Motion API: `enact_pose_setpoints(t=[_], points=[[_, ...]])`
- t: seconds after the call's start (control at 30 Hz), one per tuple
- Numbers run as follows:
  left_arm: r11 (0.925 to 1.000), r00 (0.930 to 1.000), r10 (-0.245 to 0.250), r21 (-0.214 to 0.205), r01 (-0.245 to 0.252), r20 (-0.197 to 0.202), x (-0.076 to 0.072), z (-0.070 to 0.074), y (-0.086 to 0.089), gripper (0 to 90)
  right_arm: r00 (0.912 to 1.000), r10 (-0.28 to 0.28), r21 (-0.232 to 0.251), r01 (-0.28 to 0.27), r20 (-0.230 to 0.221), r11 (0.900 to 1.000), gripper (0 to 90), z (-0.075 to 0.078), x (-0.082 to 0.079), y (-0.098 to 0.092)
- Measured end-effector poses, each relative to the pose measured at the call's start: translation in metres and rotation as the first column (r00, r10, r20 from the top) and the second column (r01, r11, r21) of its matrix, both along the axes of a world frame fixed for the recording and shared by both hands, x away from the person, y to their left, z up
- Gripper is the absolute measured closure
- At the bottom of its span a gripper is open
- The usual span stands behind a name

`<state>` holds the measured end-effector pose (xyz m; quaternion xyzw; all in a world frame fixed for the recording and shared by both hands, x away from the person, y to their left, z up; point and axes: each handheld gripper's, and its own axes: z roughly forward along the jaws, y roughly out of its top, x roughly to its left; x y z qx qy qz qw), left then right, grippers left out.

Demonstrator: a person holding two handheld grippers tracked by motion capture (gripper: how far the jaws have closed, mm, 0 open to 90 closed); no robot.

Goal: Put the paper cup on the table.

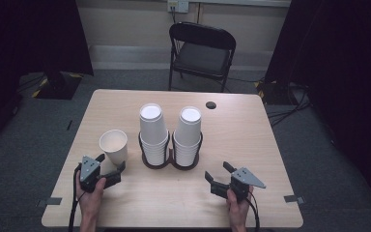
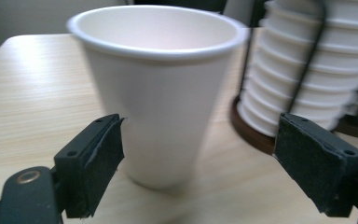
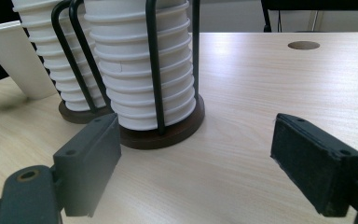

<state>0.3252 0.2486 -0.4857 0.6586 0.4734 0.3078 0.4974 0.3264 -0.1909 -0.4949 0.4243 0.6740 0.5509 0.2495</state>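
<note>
At lower left of the high view, the left gripper [image 1: 110,166] stands with jaws apart around a single paper cup [image 1: 114,146]; its left pad seems to graze the wall, the right clear. At centre, two cup stacks [image 1: 153,128] sit in a wire holder [image 1: 170,163]. Lower right, the right gripper [image 1: 218,174] gapes wide, empty.

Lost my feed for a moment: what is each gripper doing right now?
Left gripper: open, jaws either side of the single paper cup, not clamping it.
Right gripper: open, holding nothing, near the cup holder.
</note>
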Motion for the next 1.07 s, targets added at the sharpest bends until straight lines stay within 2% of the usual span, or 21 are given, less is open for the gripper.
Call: enact_pose_setpoints(t=[0.07, 0.13, 0.23, 0.3, 0.37, 0.4, 0.43, 0.6, 0.73, 0.77, 0.83, 0.93, 1.0, 1.07], points=[[1.0, 1.0, -0.005, 0.004, 0.005, 0.002, -0.005, 0.0, -0.006, 15.4, 1.0, 0.0, 0.002, 0.0, 0.002, 1.0, 15.3, 0.0, 0.0, 0.0], [0.9993, 0.9996, -0.027, -0.024, 0.027, -0.002, -0.01, -0.001, -0.012, 15.4, 1.0, 0.0, 0.003, 0.0, 0.004, 1.0, 15.3, 0.0, 0.0, 0.0], [0.998, 0.9981, -0.061, -0.016, 0.061, 0.009, -0.017, -0.001, -0.026, 15.3, 1.0, 0.002, 0.006, -0.002, 0.005, 1.0, 15.4, 0.0, -0.001, 0.0], [0.9934, 0.9936, -0.113, -0.019, 0.113, 0.011, -0.019, 0.0, -0.035, 15.3, 1.0, 0.003, 0.004, -0.003, 0.006, 1.0, 15.4, 0.0, -0.001, 0.0], [0.984, 0.9849, -0.173, -0.041, 0.173, 0.01, -0.019, -0.001, -0.045, 15.3, 1.0, 0.003, 0.002, -0.003, 0.006, 1.0, 15.5, 0.0, -0.001, 0.0], [0.9827, 0.983, -0.184, -0.024, 0.184, 0.008, -0.02, -0.001, -0.051, 15.3, 1.0, 0.003, 0.002, -0.003, 0.006, 1.0, 15.5, 0.0, -0.001, 0.0], [0.9829, 0.9829, -0.184, -0.002, 0.184, 0.007, -0.021, -0.001, -0.056, 15.3, 1.0, 0.003, 0.0, -0.003, 0.009, 1.0, 15.5, 0.0, -0.001, 0.0], [0.9773, 0.9774, -0.211, -0.015, 0.211, 0.013, -0.023, -0.001, -0.07, 15.4, 0.9999, 0.003, -0.002, -0.003, 0.011, 1.0, 15.6, 0.0, -0.001, 0.001], [0.9772, 0.9769, -0.212, 0.0, 0.213, 0.024, -0.023, -0.008, -0.076, 15.6, 1.0, -0.005, -0.006, 0.005, 0.006, 1.0, 15.0, 0.0, -0.001, 0.001], [0.9768, 0.9768, -0.214, -0.009, 0.214, 0.016, -0.022, -0.01, -0.076, 15.5, 1.0, -0.005, -0.005, 0.005, 0.004, 1.0, 15.0, 0.0, -0.001, 0.001], [0.9756, 0.9756, -0.218, -0.019, 0.219, 0.026, -0.023, -0.01, -0.074, 15.5, 1.0, -0.008, -0.006, 0.008, 0.001, 1.0, 14.6, 0.0, 0.0, 0.001], [0.977, 0.9772, -0.209, -0.033, 0.21, 0.035, -0.023, -0.01, -0.073, 15.5, 0.9998, -0.017, -0.016, 0.016, -0.009, 0.9997, 13.8, 0.0, 0.001, 0.002], [0.9798, 0.979, -0.196, -0.028, 0.198, 0.056, -0.025, -0.01, -0.073, 15.6, 0.9982, -0.047, -0.032, 0.045, -0.038, 0.9985, 13.7, 0.001, 0.002, 0.004], [0.9796, 0.9769, -0.198, -0.02, 0.2, 0.081, -0.028, -0.01, -0.073, 15.5, 0.9939, -0.081, -0.06, 0.077, -0.074, 0.9952, 13.7, 0.001, 0.004, 0.006]])
